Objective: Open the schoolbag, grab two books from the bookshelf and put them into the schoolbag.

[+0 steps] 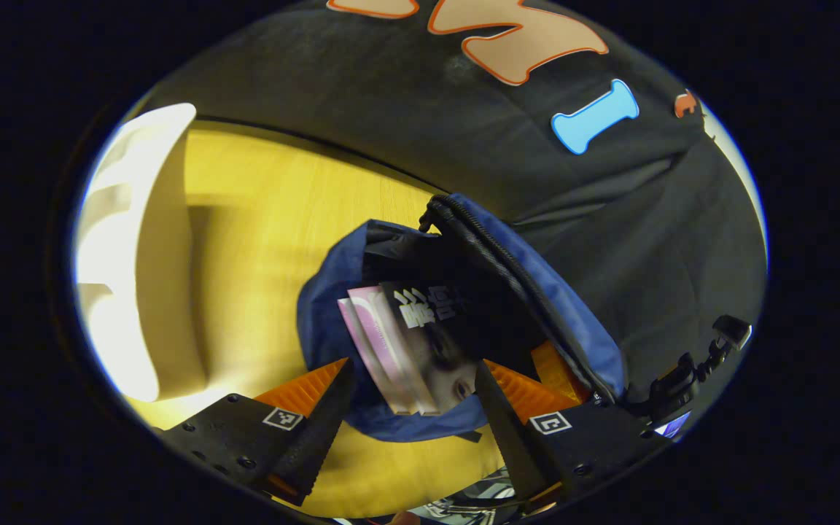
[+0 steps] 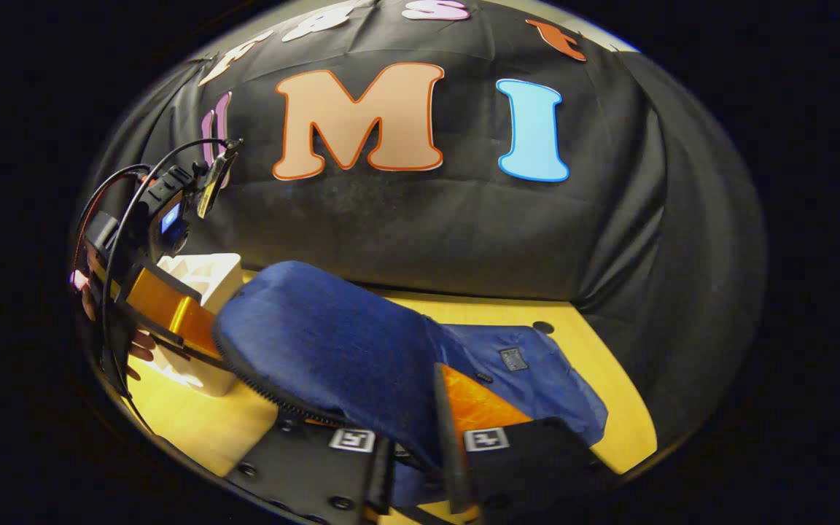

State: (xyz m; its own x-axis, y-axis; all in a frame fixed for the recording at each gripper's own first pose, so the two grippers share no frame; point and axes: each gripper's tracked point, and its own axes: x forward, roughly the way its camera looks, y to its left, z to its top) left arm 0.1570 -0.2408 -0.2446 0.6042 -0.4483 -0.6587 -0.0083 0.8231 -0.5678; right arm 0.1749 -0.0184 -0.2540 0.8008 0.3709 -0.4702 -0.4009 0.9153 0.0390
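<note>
The books [image 1: 402,346] are seen straight ahead of the left gripper [image 1: 413,394], sitting half inside the open mouth of the blue schoolbag [image 1: 464,321] on the yellow table [image 1: 259,240]. That gripper's jaws are spread wide around the books, nothing pinched. Over in the right gripper view, the schoolbag's flap [image 2: 332,350] is clamped by the right gripper [image 2: 413,445] and held up.

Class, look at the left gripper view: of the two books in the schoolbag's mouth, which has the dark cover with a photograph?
The upper, right-hand book, dark with white lettering and a photograph; the pink book beside it is pale. Both stick out of the blue schoolbag.
</note>
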